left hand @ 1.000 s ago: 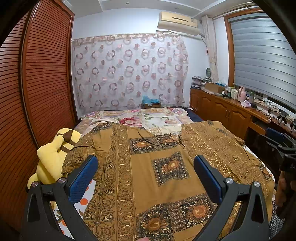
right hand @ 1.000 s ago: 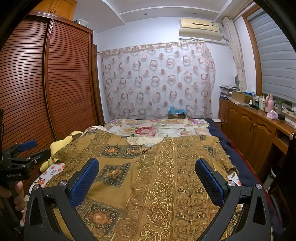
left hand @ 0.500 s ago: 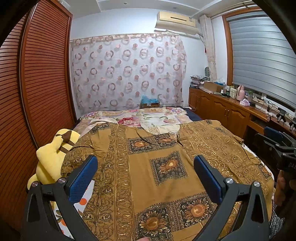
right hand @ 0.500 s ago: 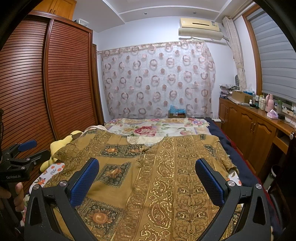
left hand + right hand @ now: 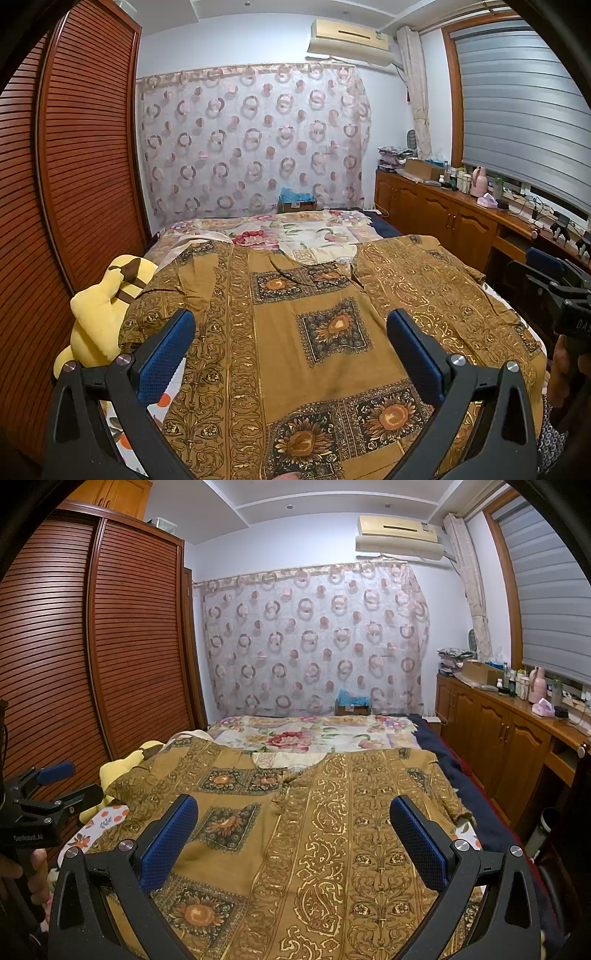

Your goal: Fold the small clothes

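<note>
A brown and gold patterned garment (image 5: 317, 332) (image 5: 317, 834) lies spread flat across the bed, neckline towards the far end and sleeves out to both sides. My left gripper (image 5: 290, 328) hovers open above its near part, nothing between the blue pads. My right gripper (image 5: 293, 812) is open too, held over the garment's near right half. In the right wrist view the left gripper (image 5: 55, 786) shows at the left edge in a hand. The left wrist view catches the right gripper (image 5: 554, 284) at the right edge.
A yellow plush toy (image 5: 103, 306) lies at the bed's left edge by the slatted wooden wardrobe (image 5: 74, 166). A floral bedspread (image 5: 295, 232) covers the far end. Wooden cabinets (image 5: 509, 738) with bottles and boxes line the right wall under the window blind.
Both views have shifted only slightly; the left wrist camera has tilted a little upward. The garment lies as before and both grippers stay open.
</note>
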The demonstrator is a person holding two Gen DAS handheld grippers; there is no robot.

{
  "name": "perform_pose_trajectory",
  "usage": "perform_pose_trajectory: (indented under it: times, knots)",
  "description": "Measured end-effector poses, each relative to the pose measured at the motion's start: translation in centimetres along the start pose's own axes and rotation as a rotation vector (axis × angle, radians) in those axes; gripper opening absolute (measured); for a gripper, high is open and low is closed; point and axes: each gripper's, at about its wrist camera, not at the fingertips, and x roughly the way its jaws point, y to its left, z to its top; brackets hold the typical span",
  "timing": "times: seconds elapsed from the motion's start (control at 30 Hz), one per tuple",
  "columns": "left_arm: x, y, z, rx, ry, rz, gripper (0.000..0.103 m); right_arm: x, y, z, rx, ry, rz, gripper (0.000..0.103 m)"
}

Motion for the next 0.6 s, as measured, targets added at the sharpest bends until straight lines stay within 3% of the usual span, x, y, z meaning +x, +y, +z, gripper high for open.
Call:
perform_pose_trajectory:
  times: [0.6]
  knots:
    - [0.24,0.11,-0.09,0.005,0.008,-0.004,0.103,-0.03,-0.03,0.03,0.001,-0.001,0.001,0.103]
